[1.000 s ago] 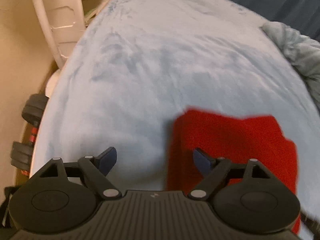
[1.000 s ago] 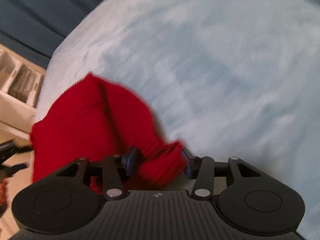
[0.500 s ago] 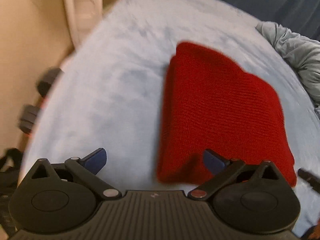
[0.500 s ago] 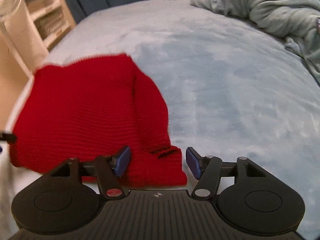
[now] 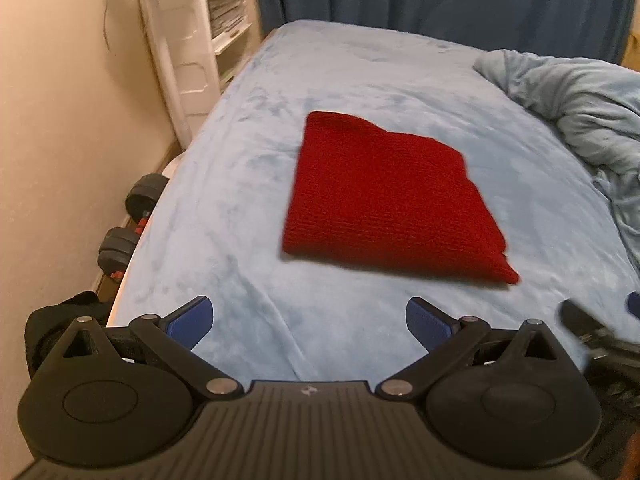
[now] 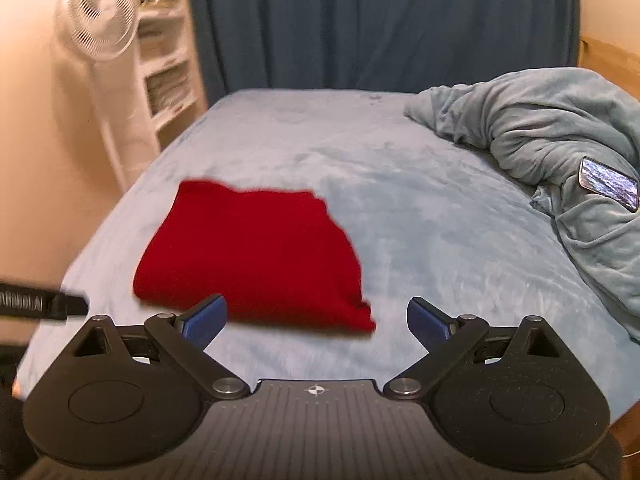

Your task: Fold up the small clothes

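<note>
Pale blue bedding covers the bed, on which a folded red knit garment is laid flat, well apart from the rumpled duvet. Short of the garment, the left gripper is held with jaws spread wide and empty. The right gripper jaws are opening, nothing between them.

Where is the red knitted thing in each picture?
Left wrist view: the red knitted thing lies flat mid-picture on the blue bed, ahead of the tool.
Right wrist view: it sits left of centre, just beyond the tool.
Shared landmark: the white fan, upper left in both.
</note>
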`<state>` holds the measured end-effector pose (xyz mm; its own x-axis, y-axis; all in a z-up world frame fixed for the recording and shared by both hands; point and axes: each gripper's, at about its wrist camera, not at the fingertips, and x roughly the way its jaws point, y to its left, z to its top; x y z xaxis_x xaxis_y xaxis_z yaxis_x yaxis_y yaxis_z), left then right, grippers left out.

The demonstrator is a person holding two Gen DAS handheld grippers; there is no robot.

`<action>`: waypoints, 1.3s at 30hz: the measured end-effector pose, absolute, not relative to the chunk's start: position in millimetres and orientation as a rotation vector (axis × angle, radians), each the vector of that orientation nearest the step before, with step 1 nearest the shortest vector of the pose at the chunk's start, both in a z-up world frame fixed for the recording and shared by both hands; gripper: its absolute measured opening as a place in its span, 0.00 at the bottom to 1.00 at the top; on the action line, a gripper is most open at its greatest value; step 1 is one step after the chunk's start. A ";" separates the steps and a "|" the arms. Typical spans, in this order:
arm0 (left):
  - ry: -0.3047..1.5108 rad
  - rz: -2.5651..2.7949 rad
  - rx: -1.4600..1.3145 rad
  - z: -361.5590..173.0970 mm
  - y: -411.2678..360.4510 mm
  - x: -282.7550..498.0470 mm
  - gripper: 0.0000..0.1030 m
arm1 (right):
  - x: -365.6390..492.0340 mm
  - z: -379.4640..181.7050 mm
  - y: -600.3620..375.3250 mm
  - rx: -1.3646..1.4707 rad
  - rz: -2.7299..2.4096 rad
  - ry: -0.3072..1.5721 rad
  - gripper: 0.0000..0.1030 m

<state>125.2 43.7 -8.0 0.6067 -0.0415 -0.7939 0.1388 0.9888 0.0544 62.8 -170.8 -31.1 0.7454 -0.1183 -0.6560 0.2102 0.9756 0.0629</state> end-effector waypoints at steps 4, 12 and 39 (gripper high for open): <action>0.906 -0.103 0.109 -6.0 42.2 100.8 1.00 | 34.3 -29.1 -157.2 0.120 -0.200 0.717 0.94; 0.860 -0.098 0.135 -0.8 38.3 76.4 1.00 | 11.9 -20.2 -148.1 0.104 -0.196 0.698 0.99; 0.859 -0.097 0.155 -4.8 40.4 78.8 1.00 | 11.8 -17.8 -145.6 0.104 -0.168 0.690 0.99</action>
